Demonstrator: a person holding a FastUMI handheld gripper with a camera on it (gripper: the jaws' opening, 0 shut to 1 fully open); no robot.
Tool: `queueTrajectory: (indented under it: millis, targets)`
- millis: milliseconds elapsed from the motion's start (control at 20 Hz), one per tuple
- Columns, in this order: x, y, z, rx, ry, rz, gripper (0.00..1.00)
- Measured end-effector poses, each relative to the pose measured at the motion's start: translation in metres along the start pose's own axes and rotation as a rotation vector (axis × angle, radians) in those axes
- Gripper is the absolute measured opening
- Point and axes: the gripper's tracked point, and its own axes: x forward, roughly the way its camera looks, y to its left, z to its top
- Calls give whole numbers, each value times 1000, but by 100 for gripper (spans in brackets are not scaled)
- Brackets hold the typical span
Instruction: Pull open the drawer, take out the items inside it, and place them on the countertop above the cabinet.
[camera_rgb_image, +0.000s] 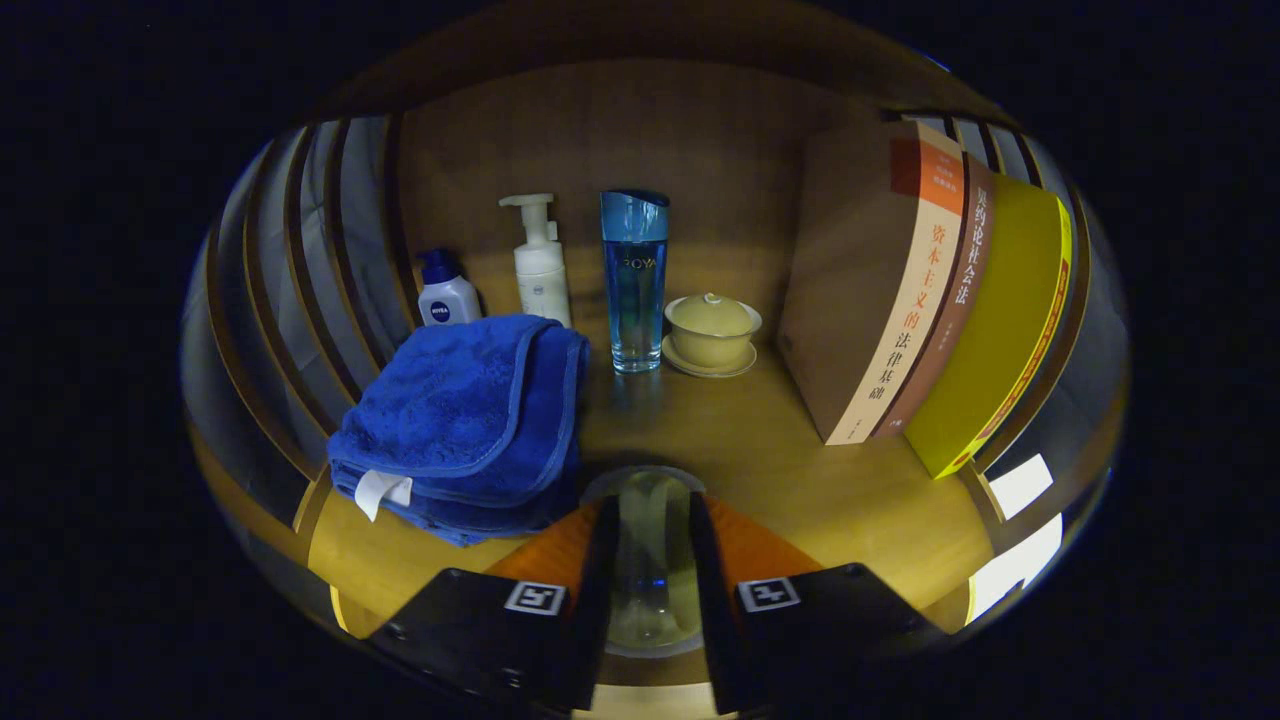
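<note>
My gripper (652, 515) is shut on a clear glass cup (648, 580), which stands upright between the two fingers over the front of the wooden countertop (800, 470). I cannot tell whether the cup's base touches the wood. Just ahead and left of the fingers lies a folded blue towel (465, 425). Beyond them, along the back wall, stand a small blue-capped lotion bottle (446, 290), a white pump bottle (540, 265), a tall blue bottle (634, 280) and a yellow lidded tea bowl on its saucer (712, 332).
Three books (930, 290) lean upright at the right side of the countertop. Slatted wooden side walls (320, 260) close in the left, and a wooden back panel (640, 130) closes the rear. Bare wood lies between the fingers and the bottles.
</note>
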Motion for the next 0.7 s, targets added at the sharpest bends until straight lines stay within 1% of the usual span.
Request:
queueTrajectory:
  millis: [100, 250, 350, 450, 550, 700]
  targets:
    - [-4, 5, -5, 21, 18, 17, 61]
    - [-8, 10, -1, 44, 0, 35, 78]
    - [-13, 13, 2, 31, -5, 45, 89]
    - [-20, 13, 10, 5, -28, 37, 100]
    - [-32, 14, 24, -7, -70, 33, 100]
    - [-58, 13, 52, -14, -170, 27, 99]
